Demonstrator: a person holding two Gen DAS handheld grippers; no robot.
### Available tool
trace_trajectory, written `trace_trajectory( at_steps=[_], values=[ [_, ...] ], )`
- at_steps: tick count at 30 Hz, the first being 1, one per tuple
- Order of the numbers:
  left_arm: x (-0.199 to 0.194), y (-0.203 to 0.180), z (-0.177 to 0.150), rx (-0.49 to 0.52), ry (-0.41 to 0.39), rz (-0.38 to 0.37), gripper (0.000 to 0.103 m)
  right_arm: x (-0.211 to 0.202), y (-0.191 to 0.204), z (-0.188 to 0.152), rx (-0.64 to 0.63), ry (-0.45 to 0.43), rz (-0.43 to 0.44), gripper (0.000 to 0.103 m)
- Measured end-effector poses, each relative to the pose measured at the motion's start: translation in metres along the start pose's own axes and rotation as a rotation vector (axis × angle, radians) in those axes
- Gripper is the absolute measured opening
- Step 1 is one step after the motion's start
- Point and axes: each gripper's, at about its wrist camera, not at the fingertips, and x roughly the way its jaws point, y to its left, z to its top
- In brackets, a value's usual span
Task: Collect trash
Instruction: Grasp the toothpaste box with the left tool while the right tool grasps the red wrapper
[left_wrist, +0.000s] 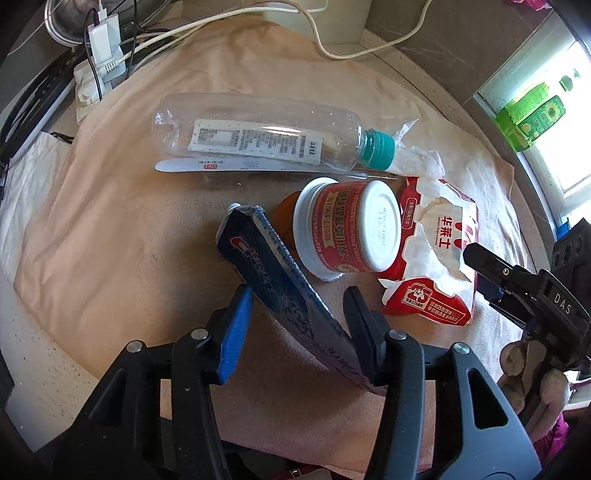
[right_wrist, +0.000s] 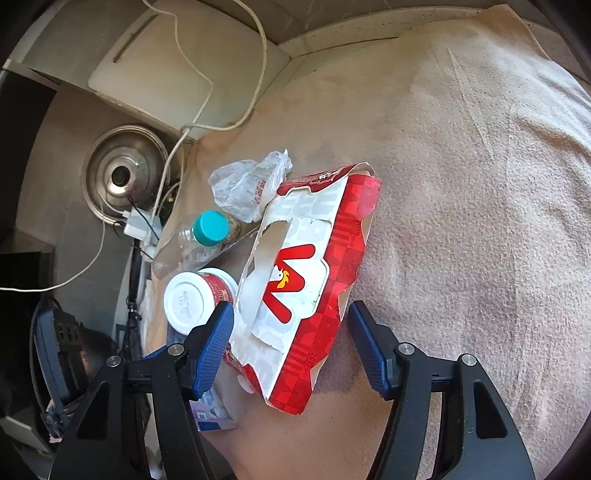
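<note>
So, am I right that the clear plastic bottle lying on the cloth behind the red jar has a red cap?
Not quite: the cap is teal, not red, as the left wrist view shows. The rest holds: the clear plastic bottle lies on its side on the cloth, behind the red jar.

It looked like a lived-in home kitchen corner. A speckled stone worktop (left_wrist: 37, 354) carried a peach cloth (left_wrist: 110, 240), with a steel pot lid (right_wrist: 123, 173), a white cutting board (right_wrist: 166, 70) and a power strip with chargers (left_wrist: 99, 59) beside it. Green bottles (left_wrist: 532, 114) stood on a sunlit windowsill.
</note>
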Motion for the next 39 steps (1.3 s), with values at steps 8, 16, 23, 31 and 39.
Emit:
trace_trajectory(
  at_steps=[8, 16, 23, 31, 39],
  values=[
    [0.002, 0.006, -0.001, -0.007, 0.004, -0.015, 0.032, 0.004, 0.004, 0.002, -0.006, 0.002, 0.008, 0.062],
    [0.005, 0.005, 0.002, -0.012, -0.003, -0.018, 0.027, 0.013, 0.006, 0.01, -0.017, 0.01, -0.004, 0.062],
    [0.009, 0.015, 0.004, -0.03, -0.008, -0.002, 0.005, 0.02, 0.01, 0.016, -0.033, 0.012, -0.03, 0.045],
    [0.007, 0.018, 0.001, -0.028, -0.025, -0.02, 0.003, 0.016, 0.01, 0.013, -0.024, 0.014, -0.021, 0.025],
    [-0.009, 0.02, -0.003, -0.008, -0.07, -0.014, 0.0, -0.006, 0.014, 0.006, -0.039, -0.038, -0.007, 0.011]
  ],
)
